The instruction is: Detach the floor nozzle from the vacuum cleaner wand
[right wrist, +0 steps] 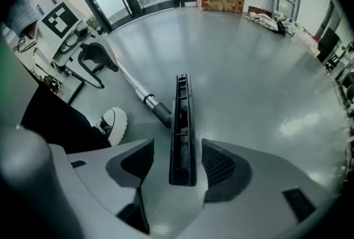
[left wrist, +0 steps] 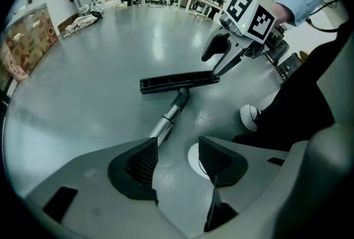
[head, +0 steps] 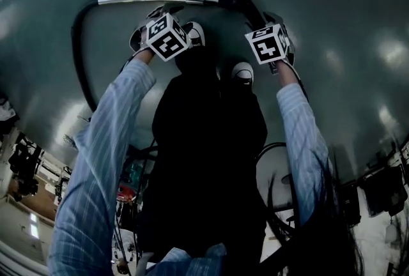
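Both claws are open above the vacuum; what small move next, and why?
Probably close the right gripper on the long black plastic floor nozzle: its end lines up between the open jaws, while the open left gripper hovers over the shiny metal wand.

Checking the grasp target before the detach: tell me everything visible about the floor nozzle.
The floor nozzle is a long, narrow black bar, plastic by its look, with a recessed channel along its visible face. It lies on the glossy grey floor, joined at mid-length through a black neck to the metal wand. Its near end shows between the open jaws of the right gripper, with gaps on both sides; nothing grips it.
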A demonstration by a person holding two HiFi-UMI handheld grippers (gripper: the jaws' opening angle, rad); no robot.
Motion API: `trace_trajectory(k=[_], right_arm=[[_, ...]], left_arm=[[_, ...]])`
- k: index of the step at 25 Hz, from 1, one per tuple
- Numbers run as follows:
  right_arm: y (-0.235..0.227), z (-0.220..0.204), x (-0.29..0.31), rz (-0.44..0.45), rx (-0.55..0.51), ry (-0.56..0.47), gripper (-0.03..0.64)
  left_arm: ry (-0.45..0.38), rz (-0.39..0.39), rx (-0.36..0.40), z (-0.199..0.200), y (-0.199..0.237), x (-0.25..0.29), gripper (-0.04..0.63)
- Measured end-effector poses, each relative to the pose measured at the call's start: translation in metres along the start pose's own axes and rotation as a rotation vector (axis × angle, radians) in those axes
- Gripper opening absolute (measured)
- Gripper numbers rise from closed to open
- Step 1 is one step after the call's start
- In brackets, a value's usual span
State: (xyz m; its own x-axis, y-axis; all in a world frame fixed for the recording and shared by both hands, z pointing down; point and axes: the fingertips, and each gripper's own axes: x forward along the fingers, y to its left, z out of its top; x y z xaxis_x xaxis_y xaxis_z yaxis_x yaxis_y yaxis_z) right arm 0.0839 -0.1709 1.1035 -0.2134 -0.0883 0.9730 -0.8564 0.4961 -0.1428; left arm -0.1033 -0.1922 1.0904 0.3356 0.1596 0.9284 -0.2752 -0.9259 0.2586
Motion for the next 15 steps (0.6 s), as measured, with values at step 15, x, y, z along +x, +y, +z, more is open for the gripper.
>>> trace_trajectory(k=[15], right_arm=[[-0.023,-0.029,0.083,-0.001,0.027,0.012,0.249]], left_arm=[[0.133,0.057,0.132,0.005,0.042,0.116,0.206]])
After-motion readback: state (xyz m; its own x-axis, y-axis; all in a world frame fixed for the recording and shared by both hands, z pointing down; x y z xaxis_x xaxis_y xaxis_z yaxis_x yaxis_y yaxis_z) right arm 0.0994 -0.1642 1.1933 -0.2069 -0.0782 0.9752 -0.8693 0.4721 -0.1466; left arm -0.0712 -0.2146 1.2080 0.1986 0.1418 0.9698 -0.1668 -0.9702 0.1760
